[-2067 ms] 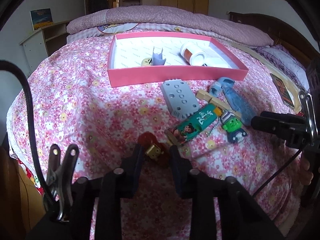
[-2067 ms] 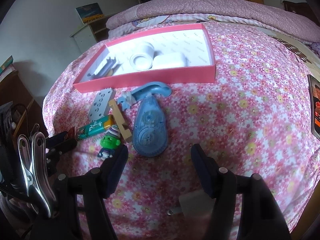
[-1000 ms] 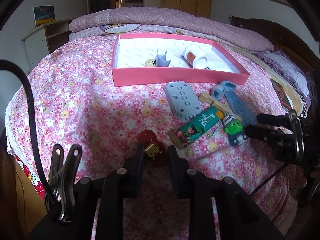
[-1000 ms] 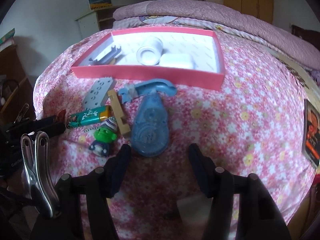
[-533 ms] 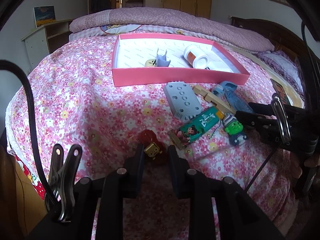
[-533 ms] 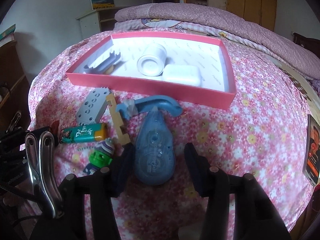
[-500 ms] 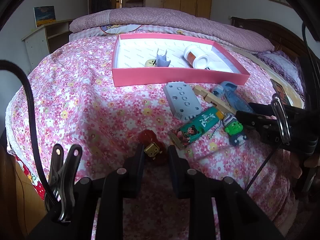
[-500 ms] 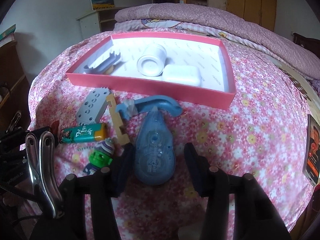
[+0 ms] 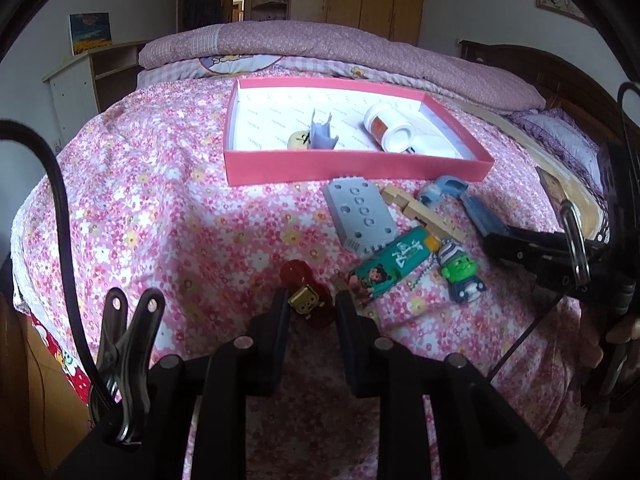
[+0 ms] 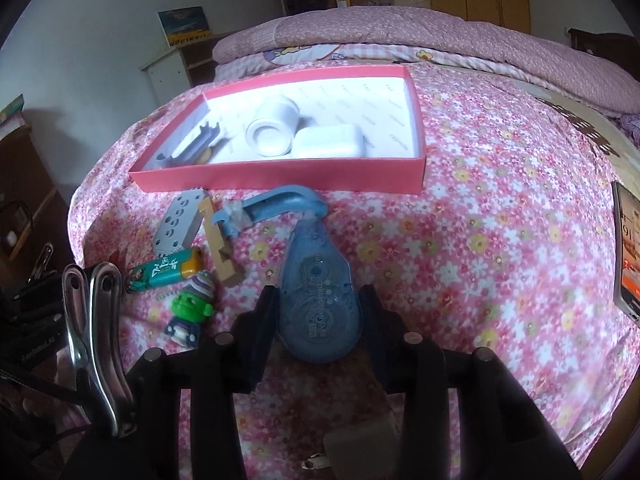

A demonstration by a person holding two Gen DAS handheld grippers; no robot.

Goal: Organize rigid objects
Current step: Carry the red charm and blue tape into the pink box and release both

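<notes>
My left gripper (image 9: 310, 304) is shut on a small red and gold toy (image 9: 298, 276) lying on the flowered bedspread. My right gripper (image 10: 318, 300) straddles the wide end of a blue correction-tape dispenser (image 10: 316, 276). Its jaws are closing, with a thin gap still showing on the right side. Between the two lie a grey block (image 9: 360, 212), a wooden piece (image 9: 420, 216), a green tube (image 9: 396, 260) and a green figurine (image 9: 460, 276). Behind them the pink tray (image 9: 352, 168) holds a white bottle (image 9: 390, 128), a grey clip (image 9: 322, 134) and a white case (image 10: 328, 142).
A phone (image 10: 628, 248) lies near the bed's right edge. Folded purple quilts (image 9: 320, 44) lie behind the tray. A wooden headboard (image 9: 560, 76) stands at the far right. The bedspread drops off at the left and near sides. A white shelf unit (image 9: 76, 84) stands beside the bed.
My right gripper has moved forward until the blue dispenser sits between its fingers, and the jaws have narrowed around it. The left gripper and its red toy have stayed put.
</notes>
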